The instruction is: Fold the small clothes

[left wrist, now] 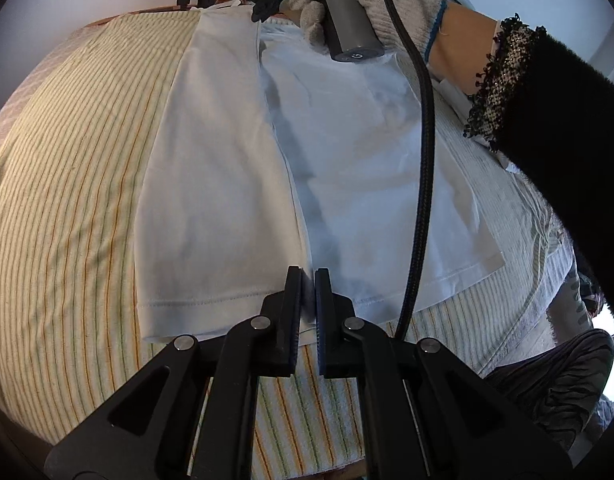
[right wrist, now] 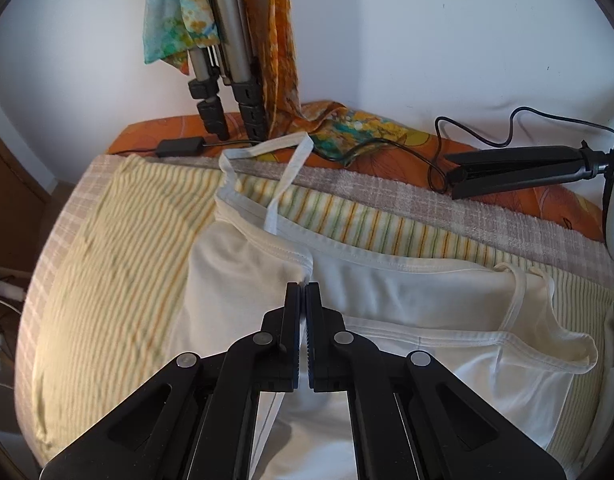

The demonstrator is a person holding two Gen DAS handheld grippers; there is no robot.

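Domestic room, likely a bedroom or living space set up for recording. Evidence: striped cloth (right wrist: 107, 240) spread as a soft work surface; beyond its far edge, an orange floral cover (right wrist: 487, 160) against a plain white wall (right wrist: 427, 40). On that cover: tripod legs (right wrist: 235, 60) draped with a patterned scarf (right wrist: 175, 28), a black power adapter (right wrist: 179, 147) with cable, and a folded black tripod (right wrist: 519, 170) lying flat.

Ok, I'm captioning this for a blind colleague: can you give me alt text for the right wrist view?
The right gripper, jaws closed, pinches the top edge of a white camisole half folded on a striped cloth. One thin strap trails toward the wall, where a tripod draped with orange scarves stands.
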